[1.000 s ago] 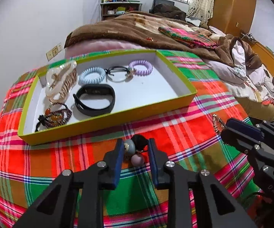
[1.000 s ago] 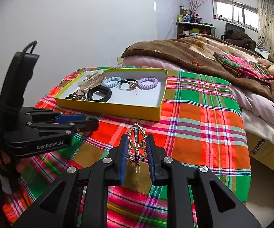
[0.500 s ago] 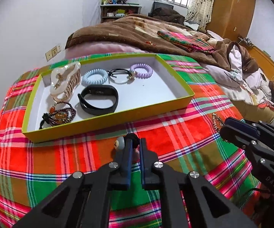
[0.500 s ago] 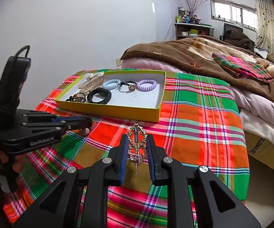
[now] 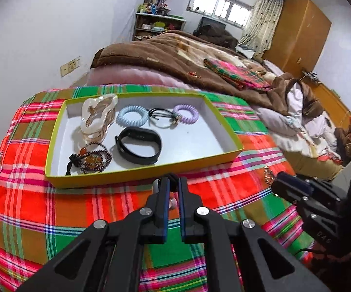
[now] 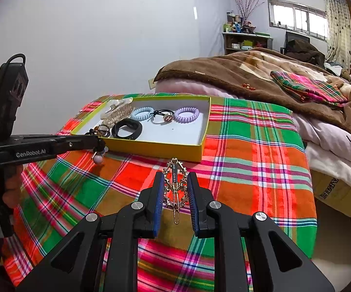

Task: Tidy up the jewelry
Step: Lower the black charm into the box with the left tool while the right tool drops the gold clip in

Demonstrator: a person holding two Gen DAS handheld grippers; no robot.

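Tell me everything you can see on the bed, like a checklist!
Surface: plaid cloth spread over the bed.
Job's things: yellow tray holds a clear claw clip, blue coil tie, black tie with charm, purple coil tie, black band and bead bracelet. Gold hair clip and bobble hair tie are outside it.
Clutter: brown blanket, folded plaid cloth.
Grippers: left gripper shut on the bobble hair tie; right gripper, jaws open around the gold hair clip.
Cables: cable loop atop the left gripper.
Surroundings: shelf, window, wardrobe.
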